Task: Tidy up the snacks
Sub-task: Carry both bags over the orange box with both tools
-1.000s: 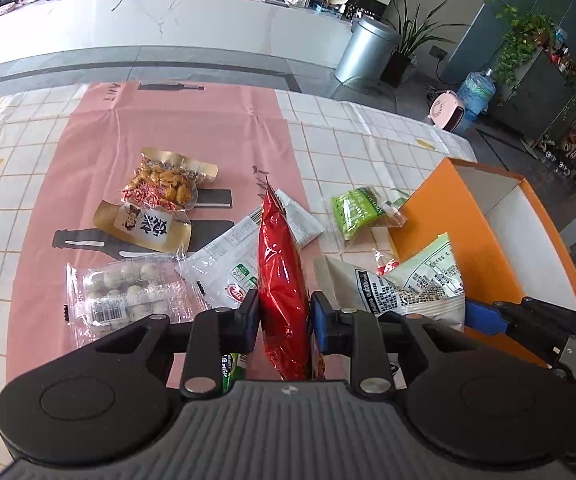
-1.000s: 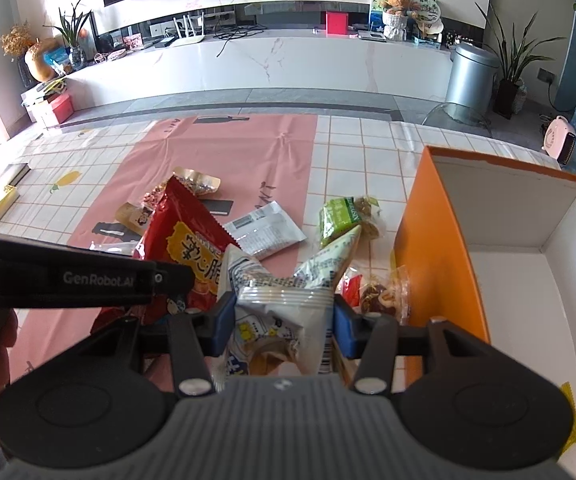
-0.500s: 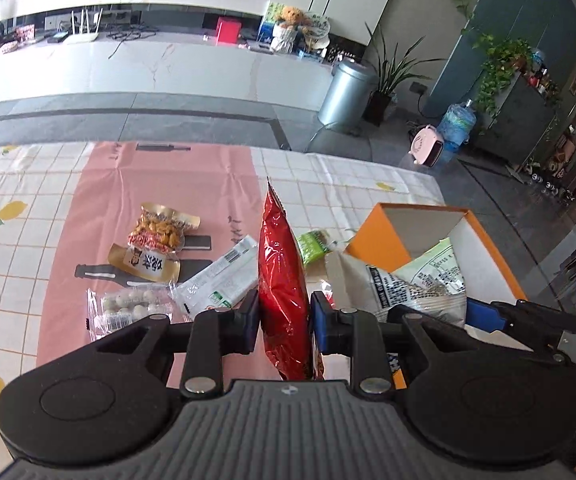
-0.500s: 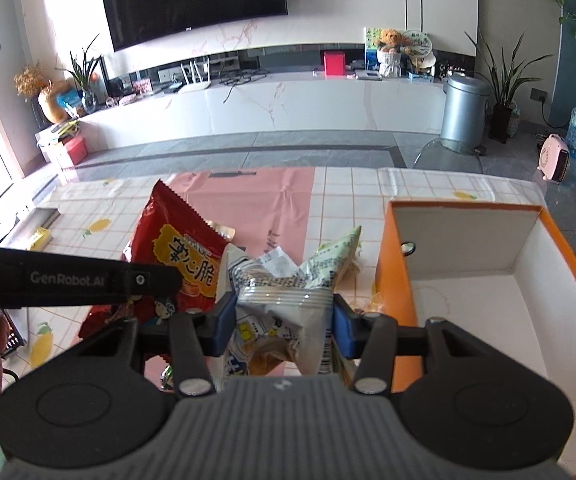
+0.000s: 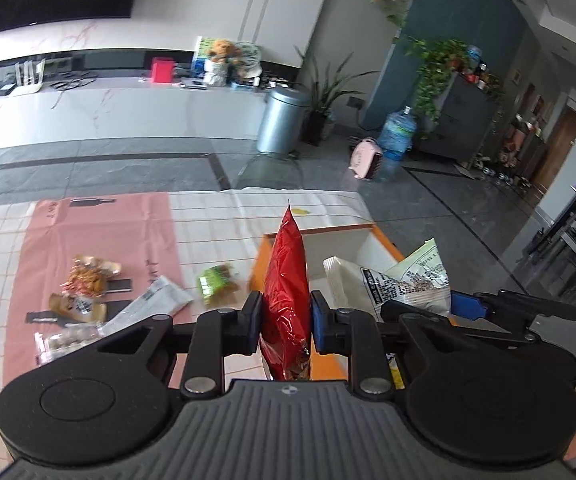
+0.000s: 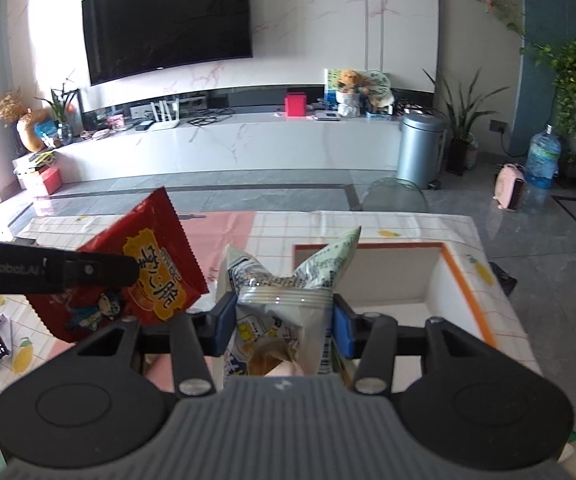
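Your left gripper (image 5: 284,322) fingers clamp a glossy red snack bag (image 5: 286,280); your right gripper (image 6: 284,322) fingers clamp a white printed snack packet (image 6: 284,300) above the orange-rimmed box (image 6: 463,280).

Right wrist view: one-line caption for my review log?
Right gripper holds a white snack bag above the orange box, red bag alongside.

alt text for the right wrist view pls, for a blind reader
The right gripper is shut on a white snack bag, held above the table near an open orange box. To its left, the left gripper's black arm crosses a red snack bag; a living room with a wall TV lies beyond.
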A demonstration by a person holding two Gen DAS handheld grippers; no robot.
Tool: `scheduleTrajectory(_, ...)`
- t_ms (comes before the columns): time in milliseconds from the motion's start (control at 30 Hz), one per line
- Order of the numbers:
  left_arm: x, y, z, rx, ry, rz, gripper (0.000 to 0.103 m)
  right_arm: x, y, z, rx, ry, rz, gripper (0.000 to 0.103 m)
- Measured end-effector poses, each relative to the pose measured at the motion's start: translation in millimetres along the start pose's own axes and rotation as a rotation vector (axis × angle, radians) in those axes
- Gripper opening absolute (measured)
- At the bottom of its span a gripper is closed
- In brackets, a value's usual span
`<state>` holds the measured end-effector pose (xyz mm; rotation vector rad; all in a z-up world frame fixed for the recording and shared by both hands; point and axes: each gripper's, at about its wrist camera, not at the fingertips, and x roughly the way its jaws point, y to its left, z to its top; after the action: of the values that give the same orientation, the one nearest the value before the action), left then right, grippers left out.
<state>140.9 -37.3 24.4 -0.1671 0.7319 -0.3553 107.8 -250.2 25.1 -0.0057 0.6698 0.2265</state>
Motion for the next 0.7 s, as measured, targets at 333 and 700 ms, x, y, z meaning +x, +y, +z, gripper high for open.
scheduleTrajectory(333,57.9,-53.3,6.2,0.082,0.089,-0.121,0.027,7.6,-66.7,-9.2,0.047,0.096,-0.082,0.047)
scheduleTrajectory(700,134.5,-73.8,-2.1,0.179,0.255,-0.12,0.027,70.6,-104.6,-16.3,-0.038,0.281,-0.137,0.047)
